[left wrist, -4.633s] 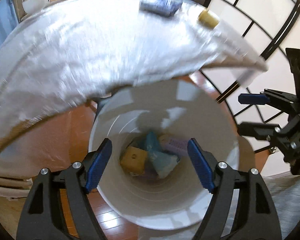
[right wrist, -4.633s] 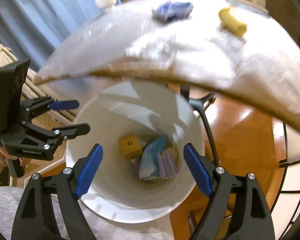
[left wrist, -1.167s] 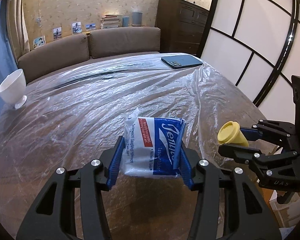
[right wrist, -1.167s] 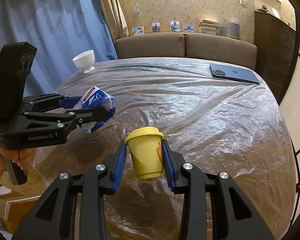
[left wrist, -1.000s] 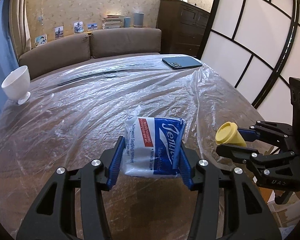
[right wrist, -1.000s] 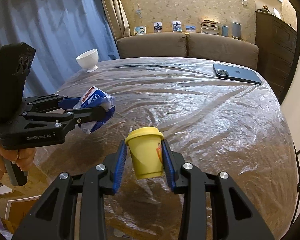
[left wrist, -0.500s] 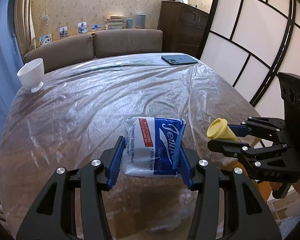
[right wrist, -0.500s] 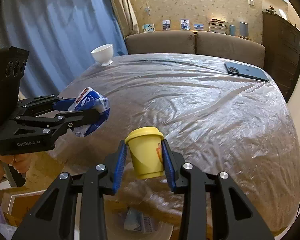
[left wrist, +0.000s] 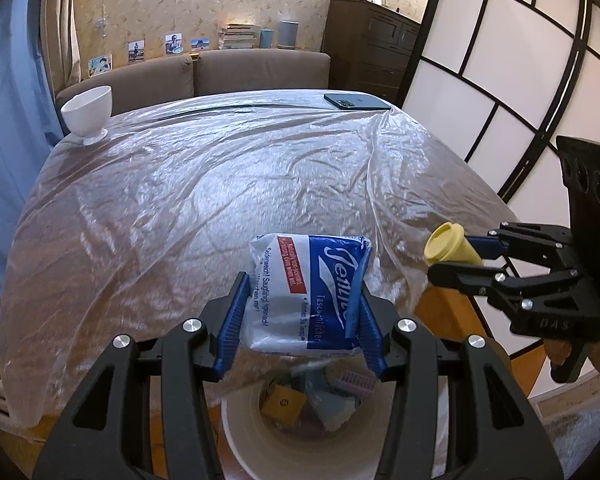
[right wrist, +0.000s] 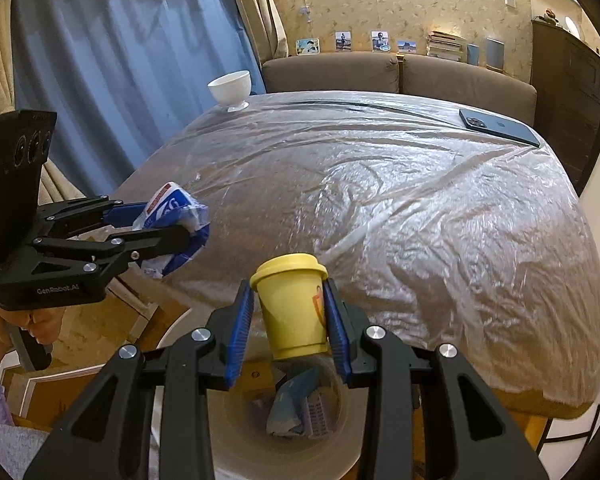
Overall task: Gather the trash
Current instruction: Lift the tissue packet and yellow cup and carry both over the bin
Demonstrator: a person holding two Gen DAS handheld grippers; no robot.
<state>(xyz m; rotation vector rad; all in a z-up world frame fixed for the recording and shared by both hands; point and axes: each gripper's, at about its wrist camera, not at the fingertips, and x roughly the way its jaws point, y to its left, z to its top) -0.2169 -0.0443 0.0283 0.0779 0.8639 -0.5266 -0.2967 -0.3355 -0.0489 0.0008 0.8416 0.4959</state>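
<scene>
My left gripper is shut on a blue and white tissue packet, held in the air at the table's near edge. In the right wrist view that packet shows at the left in the left gripper. My right gripper is shut on a small yellow lidded tub, upright between the blue pads. The tub also shows at the right of the left wrist view. Below both grippers stands a white bin holding several pieces of trash.
A table under crinkled clear plastic fills the middle. A white bowl stands at its far left corner and a dark phone lies at its far right. A brown sofa, blue curtain and panelled screen surround it.
Both grippers have drawn back from over the table toward its near edge with their loads. The white bin has come into view beneath them.
</scene>
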